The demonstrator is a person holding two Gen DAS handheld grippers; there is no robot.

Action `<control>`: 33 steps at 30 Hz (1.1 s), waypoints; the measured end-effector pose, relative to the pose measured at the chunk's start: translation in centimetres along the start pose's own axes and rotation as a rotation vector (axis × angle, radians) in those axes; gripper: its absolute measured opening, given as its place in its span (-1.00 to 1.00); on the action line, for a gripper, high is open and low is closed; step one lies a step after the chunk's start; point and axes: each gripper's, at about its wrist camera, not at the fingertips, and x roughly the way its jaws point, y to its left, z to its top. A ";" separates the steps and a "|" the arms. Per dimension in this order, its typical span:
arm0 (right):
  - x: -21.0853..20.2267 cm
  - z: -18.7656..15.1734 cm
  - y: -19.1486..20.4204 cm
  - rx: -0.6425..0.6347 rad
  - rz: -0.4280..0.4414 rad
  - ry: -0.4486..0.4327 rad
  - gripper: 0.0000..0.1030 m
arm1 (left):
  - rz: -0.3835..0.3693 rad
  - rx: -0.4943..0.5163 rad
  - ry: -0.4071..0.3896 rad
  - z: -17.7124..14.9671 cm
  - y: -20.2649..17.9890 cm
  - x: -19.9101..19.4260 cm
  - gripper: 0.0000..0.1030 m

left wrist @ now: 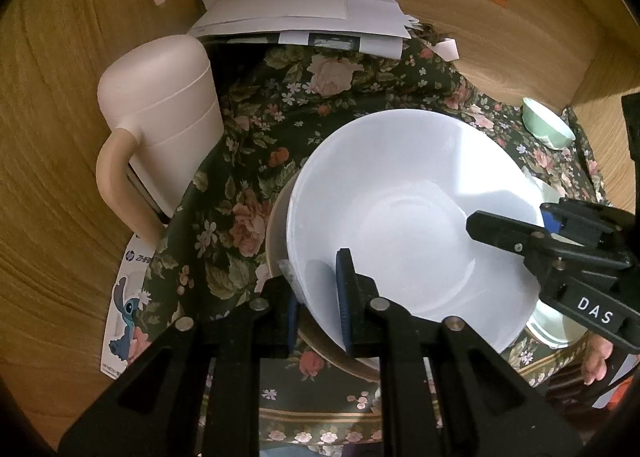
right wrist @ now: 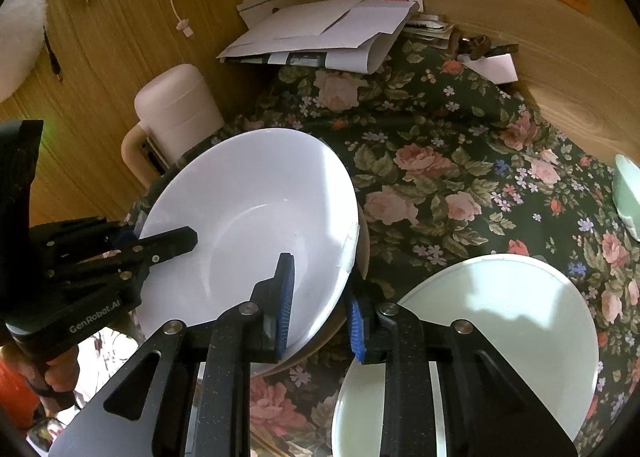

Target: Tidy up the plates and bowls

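A large white bowl (left wrist: 412, 217) (right wrist: 248, 225) rests in a beige-rimmed dish (left wrist: 276, 241) on the floral cloth. My left gripper (left wrist: 318, 301) is shut on the bowl's near rim, one blue pad inside and one outside. My right gripper (right wrist: 320, 307) straddles the bowl's opposite rim, one pad inside and one outside with a gap showing; it also shows in the left wrist view (left wrist: 516, 229). A white plate (right wrist: 480, 337) lies to the right. A small green bowl (left wrist: 548, 125) sits at the far right.
A pink lidded jug (left wrist: 160, 117) stands at the left against the wooden wall. A stack of papers (left wrist: 304, 17) lies at the back. The floral cloth (right wrist: 460, 161) covers the table. A sticker sheet (left wrist: 124, 309) lies at the cloth's left edge.
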 end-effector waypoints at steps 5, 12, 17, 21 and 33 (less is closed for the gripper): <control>-0.1 0.2 0.3 -0.015 -0.022 0.002 -0.55 | -0.002 -0.003 0.003 0.1 0.1 0.1 -0.68; -0.4 0.2 -0.1 -0.017 -0.047 -0.009 -0.54 | 0.010 -0.005 -0.003 0.1 0.0 -0.1 -0.69; -1.3 0.5 -0.8 -0.012 -0.035 -0.032 -0.50 | 0.025 0.015 -0.015 0.5 -0.2 -0.2 -0.69; -1.8 0.7 -1.1 -0.008 -0.038 -0.044 -0.49 | 0.026 0.009 -0.007 1.3 -0.1 -0.3 -0.54; -5.9 1.3 -2.8 -0.011 -0.093 -0.164 0.18 | 0.020 0.075 -0.166 4.1 -3.4 -4.6 0.32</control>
